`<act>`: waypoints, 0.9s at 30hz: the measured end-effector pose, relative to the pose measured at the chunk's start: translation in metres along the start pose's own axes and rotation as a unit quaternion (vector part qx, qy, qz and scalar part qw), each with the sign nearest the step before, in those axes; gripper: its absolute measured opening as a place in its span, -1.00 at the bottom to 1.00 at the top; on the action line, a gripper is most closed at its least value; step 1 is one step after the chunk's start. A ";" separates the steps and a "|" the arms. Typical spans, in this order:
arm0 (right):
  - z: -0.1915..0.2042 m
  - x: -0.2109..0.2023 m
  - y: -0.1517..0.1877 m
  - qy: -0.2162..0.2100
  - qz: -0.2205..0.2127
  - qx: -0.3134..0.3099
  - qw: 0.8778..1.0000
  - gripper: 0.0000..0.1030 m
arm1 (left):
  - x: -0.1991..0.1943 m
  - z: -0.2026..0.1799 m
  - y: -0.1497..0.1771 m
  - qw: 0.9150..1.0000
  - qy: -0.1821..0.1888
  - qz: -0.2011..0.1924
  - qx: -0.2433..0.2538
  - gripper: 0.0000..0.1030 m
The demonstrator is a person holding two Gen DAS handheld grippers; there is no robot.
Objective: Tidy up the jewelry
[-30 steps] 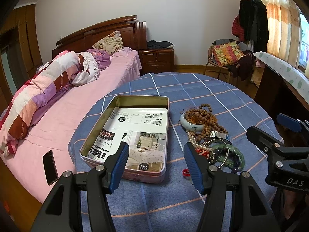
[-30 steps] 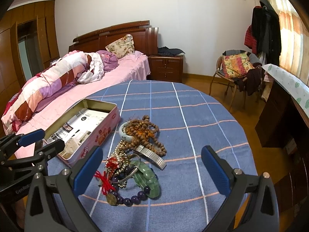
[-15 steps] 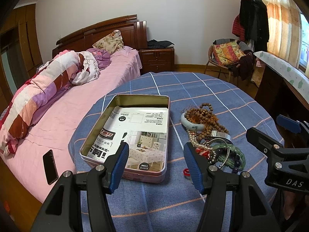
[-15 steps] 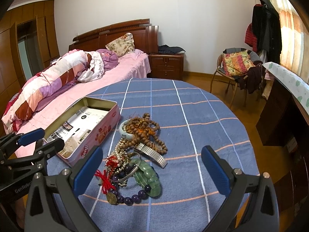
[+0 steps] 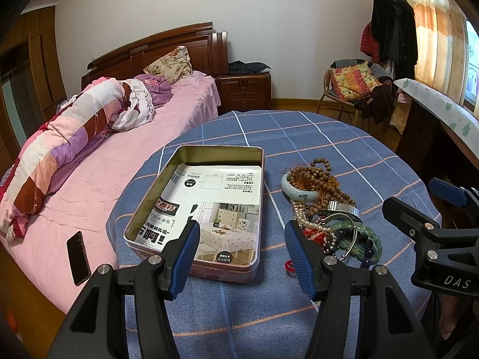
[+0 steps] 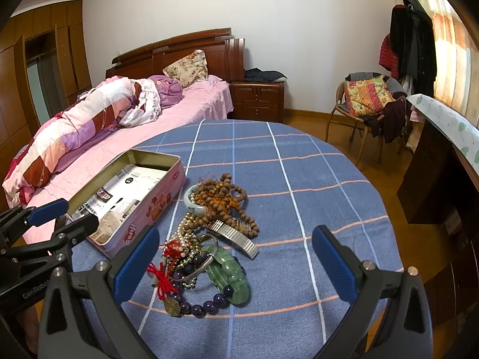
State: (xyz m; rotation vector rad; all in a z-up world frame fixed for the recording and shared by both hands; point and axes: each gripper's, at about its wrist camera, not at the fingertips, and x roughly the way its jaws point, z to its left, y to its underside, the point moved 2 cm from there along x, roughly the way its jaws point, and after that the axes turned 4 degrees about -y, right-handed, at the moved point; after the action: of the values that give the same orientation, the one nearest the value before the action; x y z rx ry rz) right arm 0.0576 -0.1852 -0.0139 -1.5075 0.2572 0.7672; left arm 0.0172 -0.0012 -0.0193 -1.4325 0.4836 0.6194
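A pile of jewelry lies on the blue checked tablecloth (image 6: 314,185): brown wooden beads (image 6: 223,200), a pale jade bangle (image 5: 299,193), a metal watch band (image 6: 236,236), pearls, a green jade bracelet (image 6: 229,269) and purple beads (image 6: 203,308). An open pink tin (image 5: 206,209) lined with printed paper stands left of the pile; it also shows in the right wrist view (image 6: 140,206). My left gripper (image 5: 241,257) is open and empty over the tin's near edge. My right gripper (image 6: 236,263) is open and empty just above the near end of the pile.
A bed with pink sheets (image 5: 89,179) runs along the table's left side, with a black phone (image 5: 78,257) on it. A chair with cushions (image 6: 368,101) and a dark desk (image 6: 443,161) stand to the right. A nightstand (image 6: 259,101) is behind.
Both grippers have crept slightly forward and lower toward the table. Both stay open; the jewelry and the tin have not moved.
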 end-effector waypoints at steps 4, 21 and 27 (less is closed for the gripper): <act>0.000 0.000 -0.001 -0.001 0.002 0.001 1.000 1.00 | 0.001 0.000 0.001 1.000 0.000 0.000 0.000 0.15; -0.003 0.005 0.004 0.008 0.006 -0.004 1.000 1.00 | 0.004 -0.003 0.002 1.000 0.000 0.008 0.004 0.15; -0.020 0.009 0.004 0.019 0.011 0.008 1.000 1.00 | 0.008 -0.007 0.004 1.000 0.000 0.014 0.009 0.15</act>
State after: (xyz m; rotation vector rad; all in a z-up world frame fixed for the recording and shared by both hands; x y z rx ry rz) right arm 0.0682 -0.2022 -0.0245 -1.5077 0.3093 0.7531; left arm 0.0210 -0.0075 -0.0279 -1.4102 0.5094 0.6352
